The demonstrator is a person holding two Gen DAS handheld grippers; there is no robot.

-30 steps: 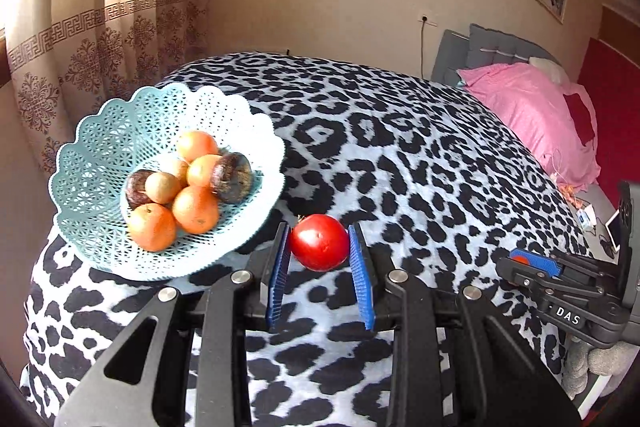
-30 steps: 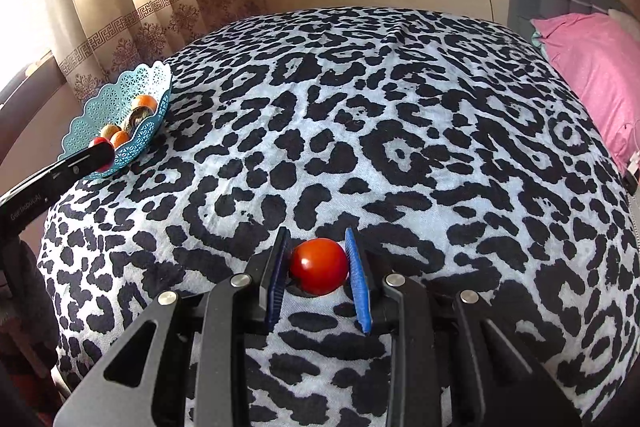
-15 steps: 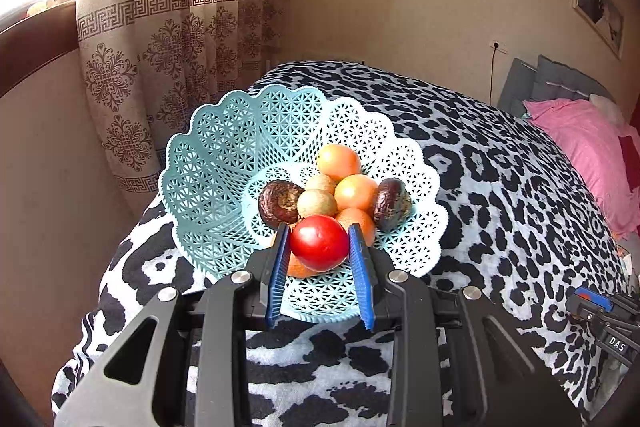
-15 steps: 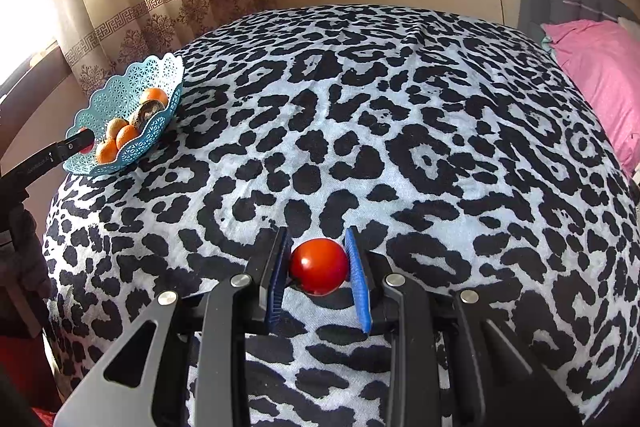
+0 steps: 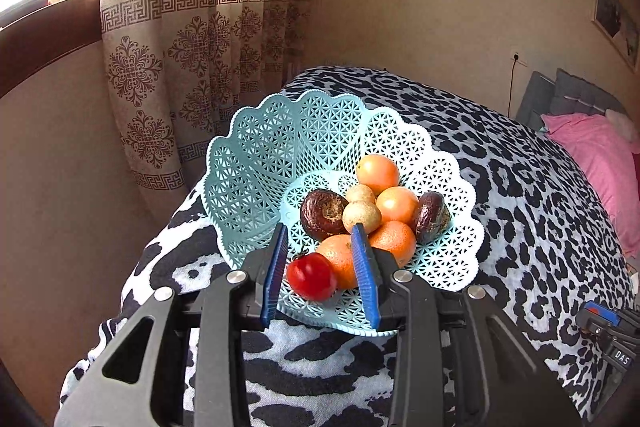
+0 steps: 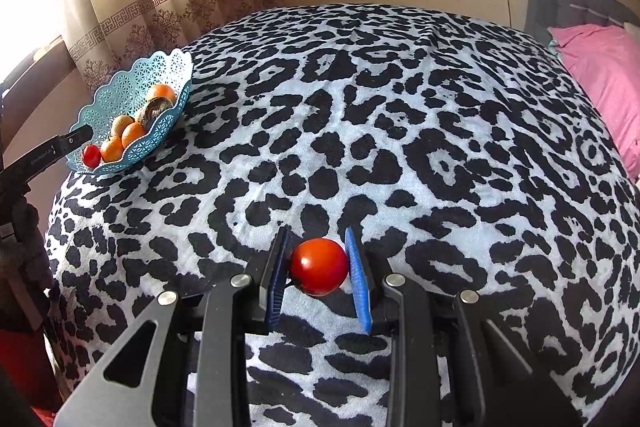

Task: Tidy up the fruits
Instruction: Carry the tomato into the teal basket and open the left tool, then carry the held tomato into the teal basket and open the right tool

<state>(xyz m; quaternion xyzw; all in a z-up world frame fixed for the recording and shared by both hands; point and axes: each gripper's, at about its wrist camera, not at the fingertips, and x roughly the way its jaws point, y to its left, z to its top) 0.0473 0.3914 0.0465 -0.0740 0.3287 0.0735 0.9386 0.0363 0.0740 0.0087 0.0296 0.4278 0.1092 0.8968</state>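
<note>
One red tomato (image 5: pixel 311 275) lies in the teal lattice plastic basket (image 5: pixel 256 163) between the left gripper's (image 5: pixel 320 273) jaws, oranges (image 5: pixel 340 259) just ahead.

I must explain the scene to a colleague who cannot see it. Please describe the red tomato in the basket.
On the spotted bed cover, a turquoise basket stands near the curtain. The tomato lies at its near edge beside the oranges, between the open fingers of the left gripper. It is the only red fruit there.

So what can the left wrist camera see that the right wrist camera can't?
Only the left view shows the pale round fruits, a second dark fruit and the wall picture.

Only the right view shows a second tomato between the right gripper fingers, above the bedspread.

Both show the basket, its oranges and the tomato at the open left gripper.
</note>
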